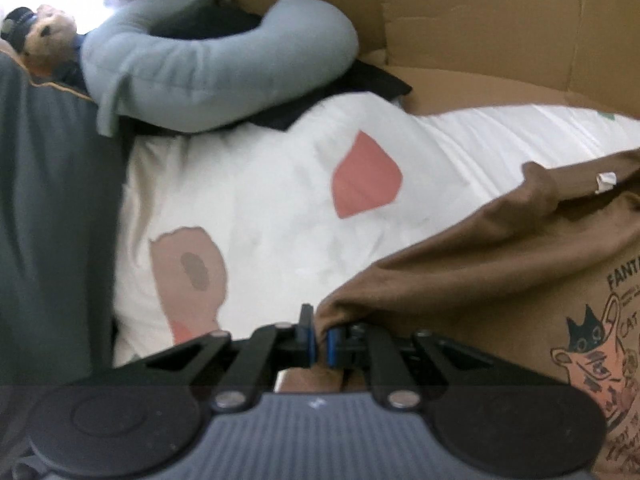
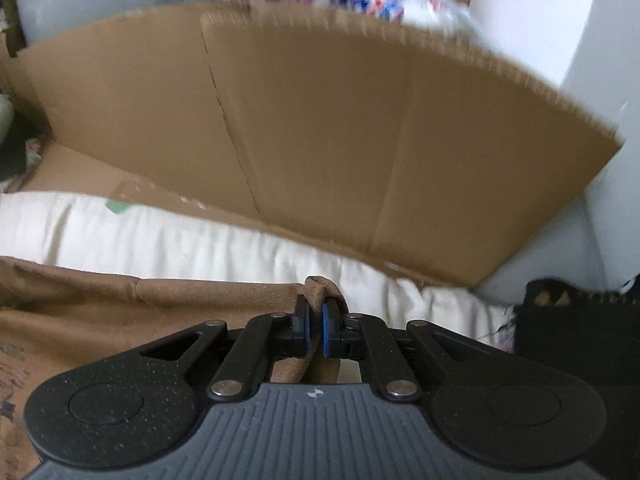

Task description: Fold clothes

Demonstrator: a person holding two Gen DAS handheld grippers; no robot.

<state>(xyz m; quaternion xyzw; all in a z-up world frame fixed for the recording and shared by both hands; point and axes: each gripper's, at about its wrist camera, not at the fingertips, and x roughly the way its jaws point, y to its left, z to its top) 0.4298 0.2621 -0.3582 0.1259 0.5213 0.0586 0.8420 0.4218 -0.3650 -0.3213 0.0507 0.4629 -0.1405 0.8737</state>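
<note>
Pinching the brown shirt (image 1: 480, 264) with both: my left gripper (image 1: 319, 334) and right gripper (image 2: 315, 330) each clamp an edge, cloth stretched between them over the white bedding (image 1: 248, 200).

Brown cartoon-print shirt (image 1: 500, 264), white blanket (image 1: 260, 200) with pink patches, grey-blue pillow (image 1: 208, 76), tan cardboard (image 2: 320, 120)

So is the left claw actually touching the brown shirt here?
Touching. The left wrist view shows the left claw shut on a bunched edge of the brown shirt, cloth pinched between the blue pads.
</note>
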